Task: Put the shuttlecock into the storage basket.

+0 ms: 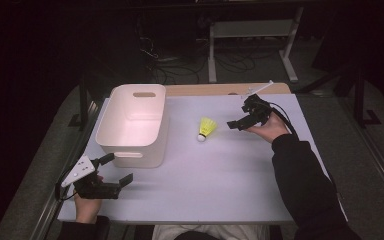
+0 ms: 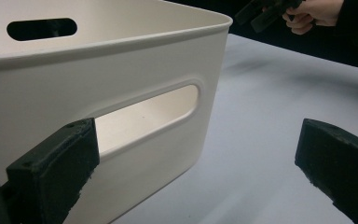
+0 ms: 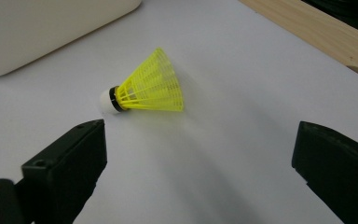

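A yellow shuttlecock (image 1: 207,128) lies on its side on the pale worktop (image 1: 220,175), near the middle, its white cork tip pointing toward the near side and its skirt toward the far side. To its left, just beside it but apart, stands a white plastic storage bin (image 1: 134,125) with slot handles in its near and far walls.

The right hand-held gripper (image 1: 240,123) hangs just right of the shuttlecock, jaws spread wide and holding nothing; in the right gripper view the shuttlecock (image 3: 144,88) lies on bare worktop just beyond the jaws, with nothing between them and it, and the bin's rounded corner (image 3: 51,32) behind it.

The left hand-held gripper (image 1: 119,171) sits at the near left corner, jaws also spread and empty, close in front of the bin's near wall (image 2: 121,107). A wooden board (image 1: 220,89) lines the far edge of the worktop.
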The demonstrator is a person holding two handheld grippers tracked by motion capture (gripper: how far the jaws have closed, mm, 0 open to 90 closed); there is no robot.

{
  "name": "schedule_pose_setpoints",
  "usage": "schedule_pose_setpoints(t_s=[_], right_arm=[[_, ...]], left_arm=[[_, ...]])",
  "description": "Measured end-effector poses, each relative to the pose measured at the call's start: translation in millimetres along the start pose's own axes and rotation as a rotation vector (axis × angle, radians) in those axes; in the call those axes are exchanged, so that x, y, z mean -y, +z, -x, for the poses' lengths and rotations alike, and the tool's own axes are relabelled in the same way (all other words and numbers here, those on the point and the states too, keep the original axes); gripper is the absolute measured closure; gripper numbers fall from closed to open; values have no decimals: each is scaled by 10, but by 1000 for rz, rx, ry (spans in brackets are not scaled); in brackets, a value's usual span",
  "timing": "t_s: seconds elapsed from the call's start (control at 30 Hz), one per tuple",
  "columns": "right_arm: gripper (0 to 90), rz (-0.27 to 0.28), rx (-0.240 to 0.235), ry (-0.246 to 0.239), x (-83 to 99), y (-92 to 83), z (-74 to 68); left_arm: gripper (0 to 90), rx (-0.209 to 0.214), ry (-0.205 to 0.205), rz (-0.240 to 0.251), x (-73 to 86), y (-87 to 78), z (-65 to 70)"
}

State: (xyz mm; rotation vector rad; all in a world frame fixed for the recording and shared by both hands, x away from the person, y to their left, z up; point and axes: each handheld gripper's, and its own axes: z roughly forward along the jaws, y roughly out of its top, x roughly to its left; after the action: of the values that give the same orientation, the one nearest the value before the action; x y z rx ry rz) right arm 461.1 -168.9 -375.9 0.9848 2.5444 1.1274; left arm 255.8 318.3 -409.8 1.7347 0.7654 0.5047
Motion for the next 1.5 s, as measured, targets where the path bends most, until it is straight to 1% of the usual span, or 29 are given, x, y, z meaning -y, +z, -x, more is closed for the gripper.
schedule_pose_setpoints(t_s=[0.1, 0.2, 0.3, 0.43, 0.53, 0.57, 0.63, 0.8, 0.9, 1.1, 1.27, 1.4, 1.5], right_arm=[[68, -6, -1, -6, -39, 31, -14], [127, -6, 7, -14, -69, 58, -29], [146, 2, 0, -3, -83, 87, -30], [190, -13, -7, -1, -93, 134, -19], [268, -17, -12, -1, -97, 163, -7], [280, -21, -13, -2, -98, 174, -3], [309, -30, -2, -6, -104, 193, -3], [400, -19, 14, -1, -116, 216, 1], [462, -22, 16, 4, -113, 241, 9], [632, -32, -11, 21, -96, 304, 47], [768, -41, -28, 27, -80, 359, 69], [828, -49, -22, 36, -70, 403, 80], [859, -65, -1, 40, -57, 450, 83]], left_arm=[[0, 0, 0, 1, 0, -1, 0], [0, 0, 1, 1, 0, -1, 0], [0, 1, 0, 1, 0, -2, 0], [0, 1, 0, 2, 0, -1, -1], [0, 1, 0, 2, 0, -1, -1], [0, 1, 0, 1, 0, -1, -1], [0, 1, 0, 2, 0, -1, -1], [0, 2, 0, 2, -1, -2, -1], [0, 2, 0, 3, 0, -3, 0], [0, 2, 0, 1, 0, 0, -1], [0, 2, 0, 2, 0, -1, -1], [0, 3, 0, 2, 0, -1, 0], [0, 5, 0, 2, -1, -1, -1]])
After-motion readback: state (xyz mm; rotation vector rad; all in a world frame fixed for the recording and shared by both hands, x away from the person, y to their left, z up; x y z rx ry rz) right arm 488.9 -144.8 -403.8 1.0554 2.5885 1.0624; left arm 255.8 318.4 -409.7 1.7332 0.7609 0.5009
